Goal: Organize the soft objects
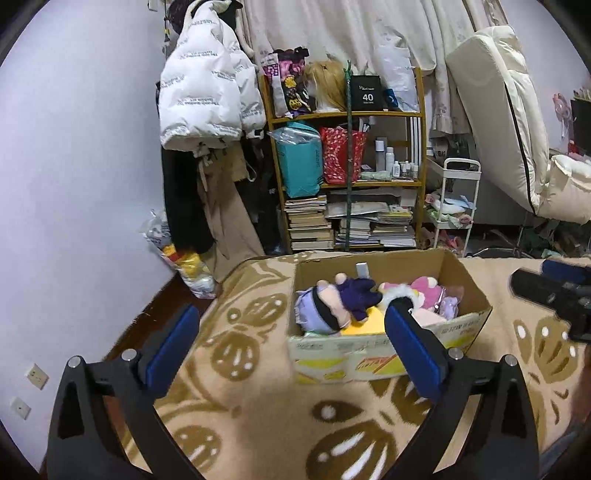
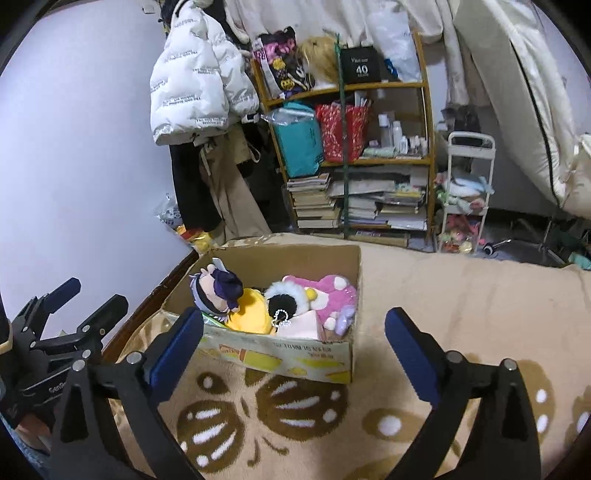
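Both pairs of jaws stood wide apart with nothing between them: my left gripper (image 1: pixel 291 328) framed the lower middle of its view, my right gripper (image 2: pixel 293 332) did the same in its own. Neither touched anything.

Largest in view was the blanket (image 1: pixel 258 406), beige with brown leaf-like patterns, filling the lower half of both pictures over what looked like a bed. On it sat one cardboard box (image 2: pixel 295 354), open at the top, right of centre in the left view and left of centre in the right view. Inside I counted roughly five soft toys, though they overlapped and I could not be sure: a doll with a lilac dress (image 1: pixel 317 308), a dark purple plush (image 1: pixel 356 293), a yellow plush (image 2: pixel 247 308), a black-and-white fluffy one (image 2: pixel 282 301), and a pink plush (image 2: pixel 325 293). All lay within the box walls, piled against each other.

Behind, in the upper middle, one wooden shelf unit (image 1: pixel 345 118) held bags, bottles and stacked books. One white puffer jacket (image 1: pixel 205 81) hung at upper left against a pale wall (image 1: pixel 74 147). One small white trolley (image 1: pixel 460 199) stood right of the shelves, and a cream mattress (image 1: pixel 502 92) leaned at upper right. Curtains (image 1: pixel 332 29) hung along the top.
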Tool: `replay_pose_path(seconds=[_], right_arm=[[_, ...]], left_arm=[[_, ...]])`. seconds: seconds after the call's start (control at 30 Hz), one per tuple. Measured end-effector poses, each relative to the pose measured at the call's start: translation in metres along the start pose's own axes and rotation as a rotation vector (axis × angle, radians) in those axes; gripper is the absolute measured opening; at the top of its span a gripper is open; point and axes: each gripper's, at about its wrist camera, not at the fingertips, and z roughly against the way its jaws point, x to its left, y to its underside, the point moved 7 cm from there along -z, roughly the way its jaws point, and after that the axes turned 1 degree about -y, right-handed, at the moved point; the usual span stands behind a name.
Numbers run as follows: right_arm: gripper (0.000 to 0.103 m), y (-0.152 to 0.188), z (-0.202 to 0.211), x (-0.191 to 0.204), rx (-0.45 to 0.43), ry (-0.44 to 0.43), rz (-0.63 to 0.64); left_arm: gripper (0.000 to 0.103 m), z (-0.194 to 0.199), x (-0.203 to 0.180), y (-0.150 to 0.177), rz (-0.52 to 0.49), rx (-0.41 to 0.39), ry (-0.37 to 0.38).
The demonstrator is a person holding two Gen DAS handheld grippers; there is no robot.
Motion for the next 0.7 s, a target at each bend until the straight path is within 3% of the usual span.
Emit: replay_pose_path(seconds=[0.43,0.7], right_arm=[[0.103,-0.005,0.083,-0.002,-0.075,0.052,0.024],[0.103,0.006,0.108,-0.012,-0.096,0.089,0.017]], left_arm=[[0.100,0.065,0.030,0.008,-0.003,-0.031,-0.044],[0.100,0.086,0.029,0.018,-0.024,-0.042,-0.047]])
